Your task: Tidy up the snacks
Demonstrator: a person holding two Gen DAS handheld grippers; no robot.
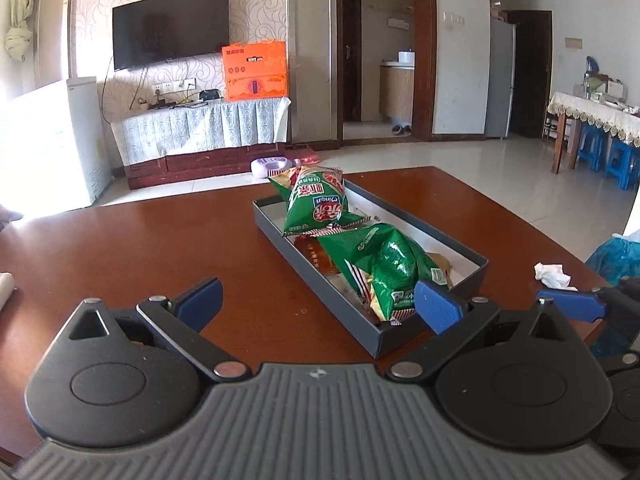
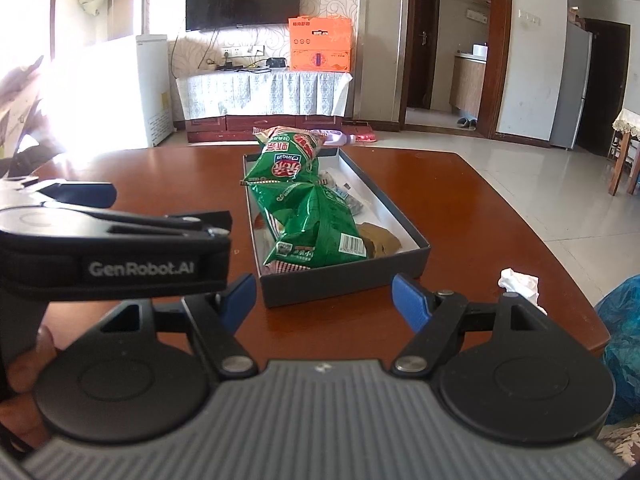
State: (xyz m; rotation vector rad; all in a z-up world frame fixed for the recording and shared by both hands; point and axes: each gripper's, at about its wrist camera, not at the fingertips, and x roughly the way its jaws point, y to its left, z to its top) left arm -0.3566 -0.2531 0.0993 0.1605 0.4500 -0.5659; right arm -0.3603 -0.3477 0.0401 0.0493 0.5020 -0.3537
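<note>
A dark grey box [image 1: 320, 280] [image 2: 344, 280] with a white inside stands on the brown table. In it lie two green snack bags, a far one [image 1: 320, 204] [image 2: 286, 162] and a near one [image 1: 384, 264] [image 2: 316, 228], over smaller packets, one of them brown [image 2: 380, 240]. My left gripper [image 1: 318, 304] is open and empty, just in front of the box's near left side. My right gripper [image 2: 324, 300] is open and empty, just in front of the box's near end. The left gripper's body [image 2: 120, 256] shows at the left of the right wrist view.
A crumpled white tissue [image 1: 552, 274] [image 2: 518, 282] lies on the table [image 1: 140, 248] [image 2: 460, 208] right of the box. A blue plastic bag [image 1: 616, 256] [image 2: 624, 344] sits past the table's right edge. A purple bottle [image 1: 274, 166] lies beyond the far edge.
</note>
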